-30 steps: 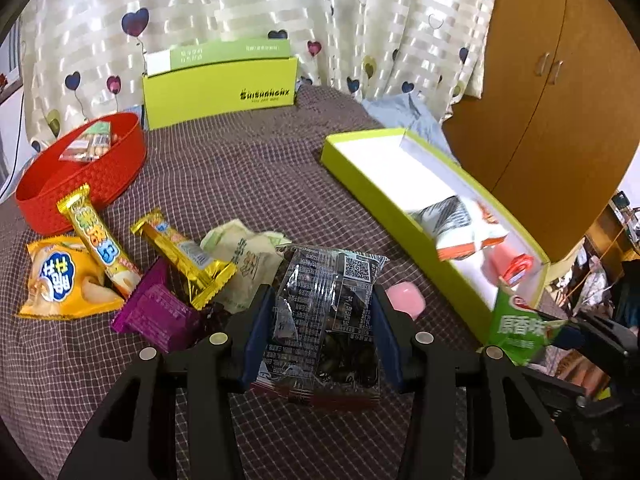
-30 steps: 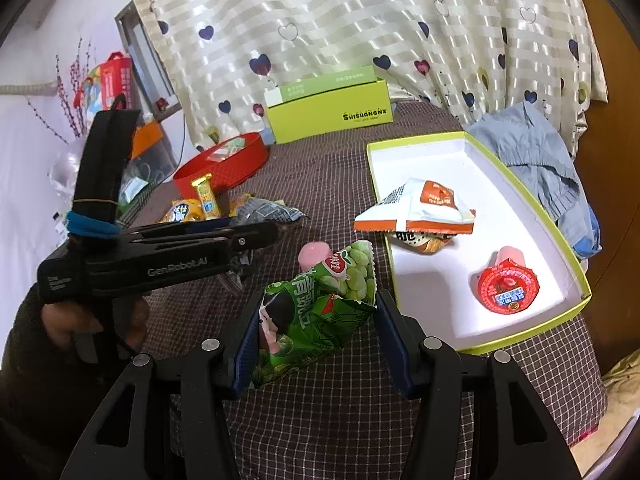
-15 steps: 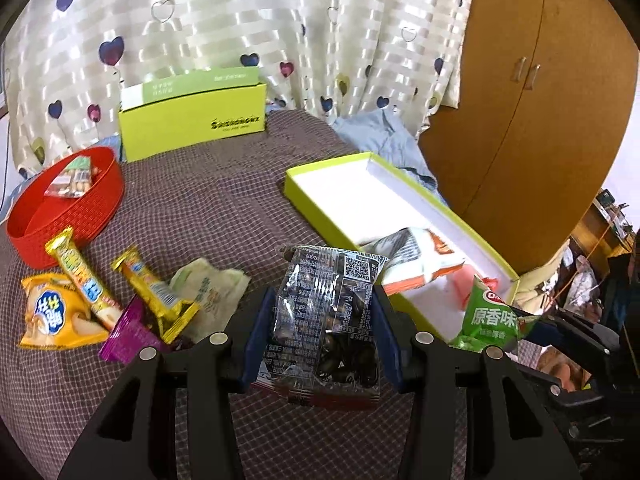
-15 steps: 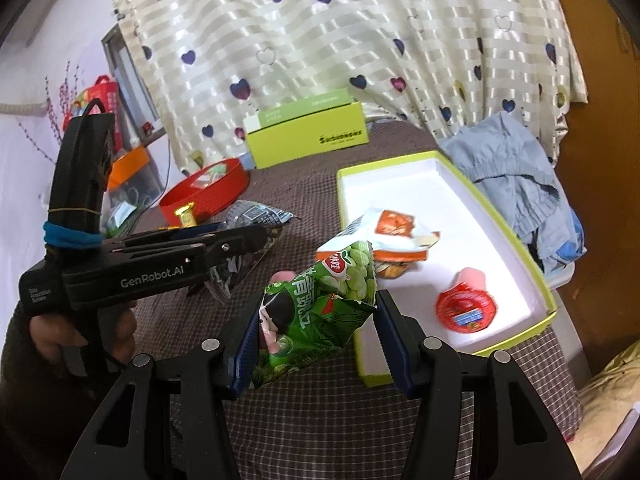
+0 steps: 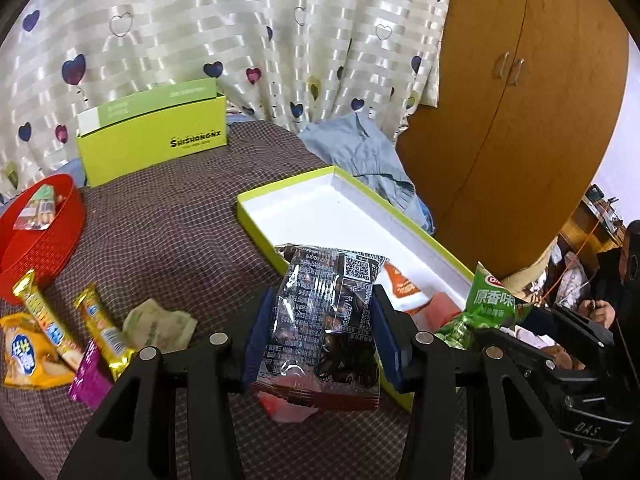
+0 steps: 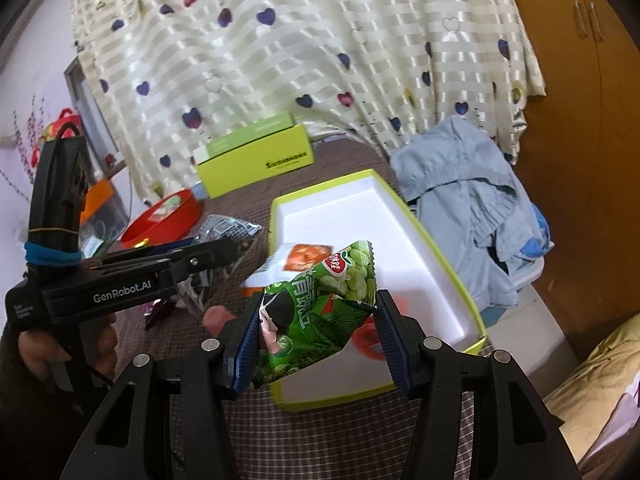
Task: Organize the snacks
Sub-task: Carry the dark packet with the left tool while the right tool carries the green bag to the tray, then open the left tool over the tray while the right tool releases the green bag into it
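both grippers clamp snack packets, seemingly over the green tray (image 5: pixel 400 216).

A curtain (image 5: pixel 224 28) with little hearts hangs far ahead of the hand-held gripper. A brown wooden wardrobe (image 5: pixel 532 112) stands ahead and to the right. A crumpled blue shirt (image 6: pixel 468 200) lies at the right edge of the table. The table wears a brown checked cloth (image 5: pixel 160 224). Far left, by the wall, stands a red bag (image 6: pixel 60 128).

Dim, soft light — fisheye-warped edges
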`<action>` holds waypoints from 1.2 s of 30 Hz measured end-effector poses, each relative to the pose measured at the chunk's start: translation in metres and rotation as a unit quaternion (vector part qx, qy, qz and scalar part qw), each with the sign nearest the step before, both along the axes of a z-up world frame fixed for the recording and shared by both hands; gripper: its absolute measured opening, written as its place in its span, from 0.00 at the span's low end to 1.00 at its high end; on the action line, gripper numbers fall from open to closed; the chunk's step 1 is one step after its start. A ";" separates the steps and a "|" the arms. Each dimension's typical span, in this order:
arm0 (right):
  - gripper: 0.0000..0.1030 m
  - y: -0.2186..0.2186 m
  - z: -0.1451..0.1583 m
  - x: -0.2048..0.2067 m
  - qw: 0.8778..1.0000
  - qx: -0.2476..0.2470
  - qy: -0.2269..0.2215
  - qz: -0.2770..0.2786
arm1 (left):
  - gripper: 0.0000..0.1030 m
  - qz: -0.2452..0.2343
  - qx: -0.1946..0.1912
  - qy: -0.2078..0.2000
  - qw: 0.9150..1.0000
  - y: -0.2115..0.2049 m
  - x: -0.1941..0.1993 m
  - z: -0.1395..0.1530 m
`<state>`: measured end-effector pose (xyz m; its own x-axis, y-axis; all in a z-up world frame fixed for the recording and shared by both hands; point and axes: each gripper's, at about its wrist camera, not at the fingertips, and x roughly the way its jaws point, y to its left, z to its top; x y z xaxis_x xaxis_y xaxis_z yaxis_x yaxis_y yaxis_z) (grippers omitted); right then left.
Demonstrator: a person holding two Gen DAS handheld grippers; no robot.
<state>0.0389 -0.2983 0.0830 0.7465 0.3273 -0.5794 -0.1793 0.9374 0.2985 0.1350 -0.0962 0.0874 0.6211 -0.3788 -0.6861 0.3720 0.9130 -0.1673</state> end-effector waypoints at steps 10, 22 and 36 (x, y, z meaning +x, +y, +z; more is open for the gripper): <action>0.52 -0.019 -0.010 0.016 0.999 -0.010 0.011 -0.032 | 0.48 -0.010 0.006 0.014 1.000 -0.020 0.014 -0.009; 0.52 -0.033 -0.020 0.038 0.998 -0.016 0.025 -0.050 | 0.48 -0.019 -0.001 0.019 1.000 -0.036 0.029 -0.015; 0.52 -0.027 -0.032 0.064 0.998 -0.030 0.036 -0.030 | 0.48 -0.025 -0.005 0.027 0.999 -0.049 0.044 -0.020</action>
